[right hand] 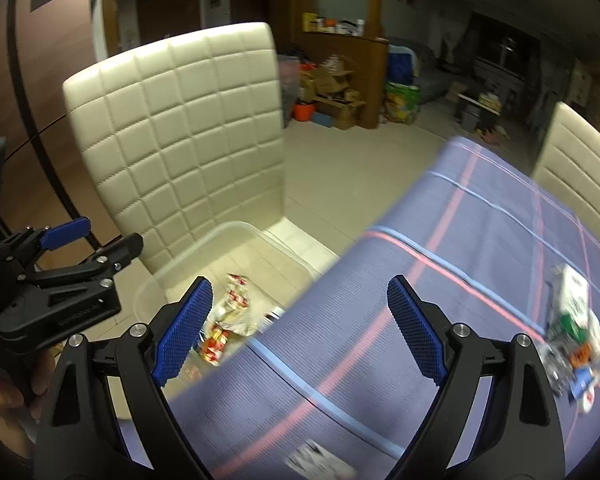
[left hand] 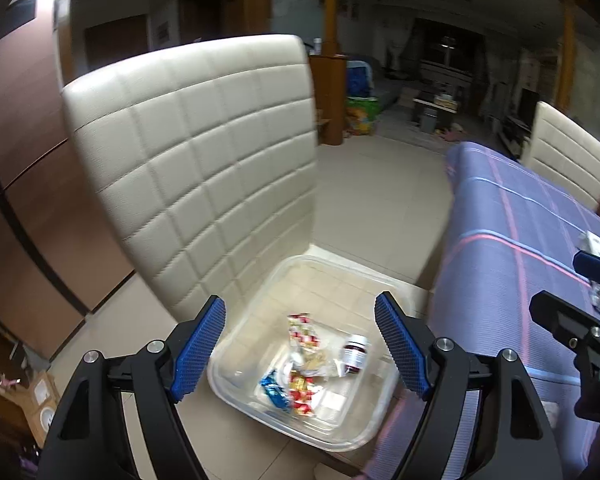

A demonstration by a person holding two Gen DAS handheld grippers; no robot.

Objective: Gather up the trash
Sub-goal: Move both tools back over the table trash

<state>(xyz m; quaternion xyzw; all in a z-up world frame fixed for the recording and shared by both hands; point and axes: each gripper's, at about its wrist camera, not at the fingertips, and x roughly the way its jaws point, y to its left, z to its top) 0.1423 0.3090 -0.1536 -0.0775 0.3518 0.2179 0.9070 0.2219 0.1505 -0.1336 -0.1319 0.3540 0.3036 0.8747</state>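
The left gripper (left hand: 300, 348) is seen with its blue-padded jaws spread wide and nothing between them, held above a clear plastic bin (left hand: 256, 308) that rests on the seat of a cream quilted chair (left hand: 196, 148). Inside the bin a heap of trash is gathered: red-and-white wrappers (left hand: 302, 330), a blue wrapper (left hand: 274, 394), crumpled clear film, and a small dark bottle (left hand: 355, 354) with a white cap lying toward the table side. The right gripper (right hand: 300, 332) is likewise held with its jaws wide apart and empty, positioned over the edge of the table, which is covered by a purple plaid tablecloth (right hand: 440, 280); the bin and its wrappers are partly seen between its fingers, below and just beside the table edge. In the right wrist view the left gripper appears at the left border, gripped by a hand (right hand: 4, 392). On the tablecloth, toward the right and well apart from the bin, a cluster of uncollected trash (right hand: 572, 332) is found: a white-and-green carton and crumpled packaging, blurred. A printed scrap (right hand: 320, 462) lies on the cloth near the bottom edge. Farther off, a second cream chair (right hand: 580, 184) stands at the table's far side, and beyond it a dim room with tiled floor and wooden furniture is visible.
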